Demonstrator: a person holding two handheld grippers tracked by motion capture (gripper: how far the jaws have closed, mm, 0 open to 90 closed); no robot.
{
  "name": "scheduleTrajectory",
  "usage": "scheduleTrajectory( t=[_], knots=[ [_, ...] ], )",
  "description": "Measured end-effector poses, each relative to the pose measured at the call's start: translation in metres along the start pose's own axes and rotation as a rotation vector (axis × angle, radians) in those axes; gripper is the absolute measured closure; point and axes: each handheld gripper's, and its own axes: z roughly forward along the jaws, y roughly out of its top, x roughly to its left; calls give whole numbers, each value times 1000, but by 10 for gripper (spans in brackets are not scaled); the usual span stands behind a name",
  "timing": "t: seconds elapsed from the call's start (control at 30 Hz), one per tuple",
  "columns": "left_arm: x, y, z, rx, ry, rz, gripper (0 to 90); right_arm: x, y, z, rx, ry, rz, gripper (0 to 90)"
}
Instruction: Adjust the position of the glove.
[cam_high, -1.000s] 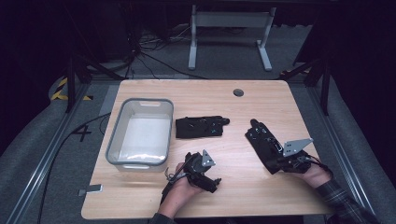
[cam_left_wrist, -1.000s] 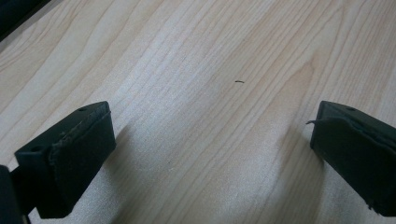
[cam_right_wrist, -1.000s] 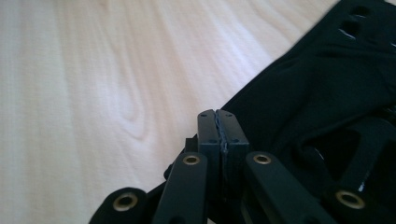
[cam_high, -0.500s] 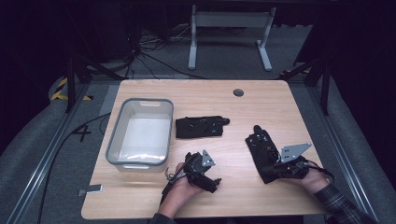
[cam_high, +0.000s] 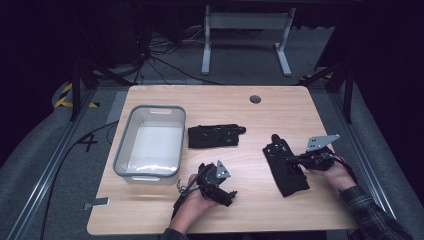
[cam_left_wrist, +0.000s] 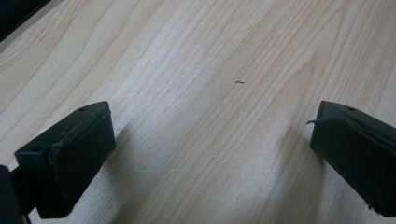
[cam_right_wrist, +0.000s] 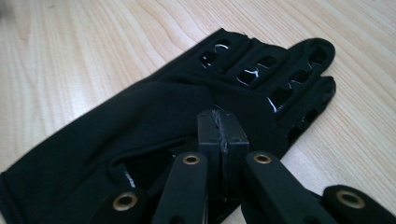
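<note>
Since a second ago our right gripper (cam_high: 295, 161) pulled one black glove (cam_high: 286, 170) nearer, jaws pressed together, perhaps pinching fabric. We judge binning comes next; our left gripper (cam_left_wrist: 210, 140) rests wide apart over bare table (cam_high: 210, 100).

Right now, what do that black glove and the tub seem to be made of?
The glove under the right gripper looks like thin matte stretch fabric, with glossy, rubbery-looking edges around its cut-out holes. The tub looks like translucent plastic with a grey rim, probably hard.

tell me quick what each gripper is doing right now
Left gripper: open, nothing between the jaws, over bare table.
Right gripper: shut, pinching the black glove.
</note>
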Motion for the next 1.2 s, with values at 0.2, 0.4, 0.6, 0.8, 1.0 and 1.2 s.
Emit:
scheduleTrajectory(
  t=[0.2,0.4,0.6,0.8,1.0,1.2],
  knots=[
    [0,0,0,0,0,0,2,-6,-1,8,19,-9,0,900],
    [0,0,0,0,0,0,2,-4,-4,8,35,2,7,900],
    [0,0,0,1,0,0,2,7,-7,4,45,13,5,900],
    [0,0,0,1,0,1,2,26,-12,-3,61,8,7,900],
    [0,0,0,0,0,0,2,42,-16,-8,71,-1,13,900],
    [0,0,0,3,1,0,2,54,-21,-13,73,5,15,900]
  ],
)
